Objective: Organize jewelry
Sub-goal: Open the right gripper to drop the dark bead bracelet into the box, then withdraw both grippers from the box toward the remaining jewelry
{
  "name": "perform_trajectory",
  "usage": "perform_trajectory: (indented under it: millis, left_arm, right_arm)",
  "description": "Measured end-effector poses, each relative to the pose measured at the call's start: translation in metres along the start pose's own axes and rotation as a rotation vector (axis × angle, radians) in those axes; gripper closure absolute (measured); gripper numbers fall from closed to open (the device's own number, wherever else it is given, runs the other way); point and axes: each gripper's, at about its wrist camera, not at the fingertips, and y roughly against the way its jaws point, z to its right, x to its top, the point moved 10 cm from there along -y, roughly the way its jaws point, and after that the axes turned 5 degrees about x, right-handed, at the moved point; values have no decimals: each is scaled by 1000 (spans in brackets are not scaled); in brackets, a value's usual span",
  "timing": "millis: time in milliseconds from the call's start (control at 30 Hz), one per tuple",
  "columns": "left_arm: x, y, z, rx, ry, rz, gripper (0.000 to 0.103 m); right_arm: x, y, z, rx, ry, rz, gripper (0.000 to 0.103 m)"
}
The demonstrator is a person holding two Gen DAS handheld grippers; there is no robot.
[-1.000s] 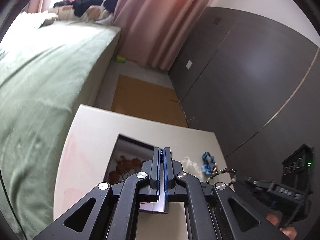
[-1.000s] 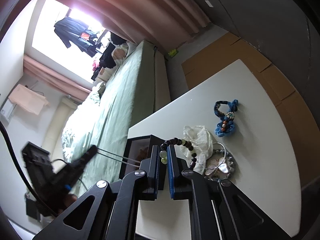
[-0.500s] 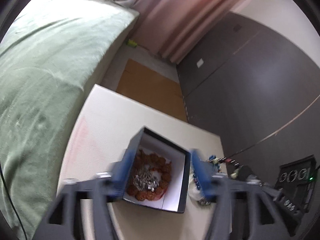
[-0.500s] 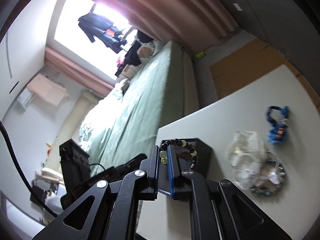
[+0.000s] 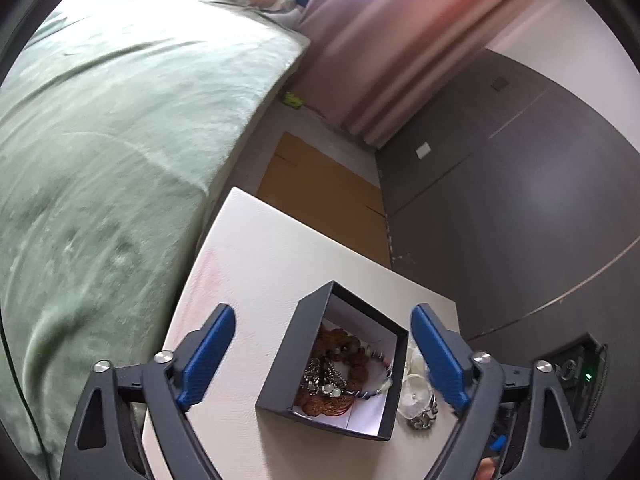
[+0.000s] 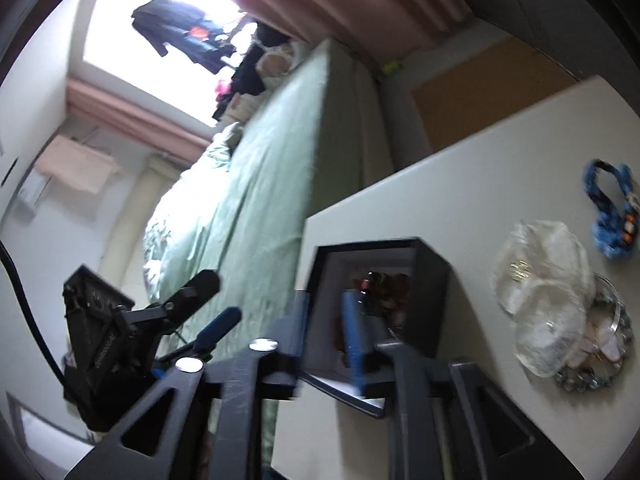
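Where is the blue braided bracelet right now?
In the right wrist view the blue braided bracelet lies on the white table at the far right, just beyond the clear crinkly bag.

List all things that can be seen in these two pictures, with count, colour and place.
box: 1, black with white lining, on table, open, holds jewelry
jewelry: heap, brown and silver, inside box
table: 1, white, beside bed
bed: 1, green cover, left of table
pouch: 1, clear, on table right of box
dish: 1, glass, partly under pouch
blue band: 1, blue, far right on table
curtain: pink, by wall
left hand-held gripper: open, astride box
right hand-held gripper: blurred, open, over box
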Motion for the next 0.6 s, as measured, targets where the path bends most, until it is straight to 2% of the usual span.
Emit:
perform_trajectory:
  millis: [33,67,100,133,333,533,600]
  left_arm:
    - [-1,1,0,-1,2,5,9]
    - [-1,1,2,-7,4,7,8]
    - [-3,2,4,-16,5,7,8]
    - [-4,3,6,-25,6,5,7]
    - [-20,9,23,-32,-48,18,7]
    - [-42,19,56,-107,-91,21,7]
    - [-47,18,61,-98,-95,31,7]
  right_arm:
    - [4,11,4,-28,8,30,51]
    - [6,20,5,-44,15,53,37]
    - [9,31,5,-52,21,81,28]
    - [10,39,6,-53,21,99,26]
    - [12,79,21,-107,-12,177,25]
    - [16,114,28,-189,-17,254,25]
    - [19,127,32,-214,-12,279,25]
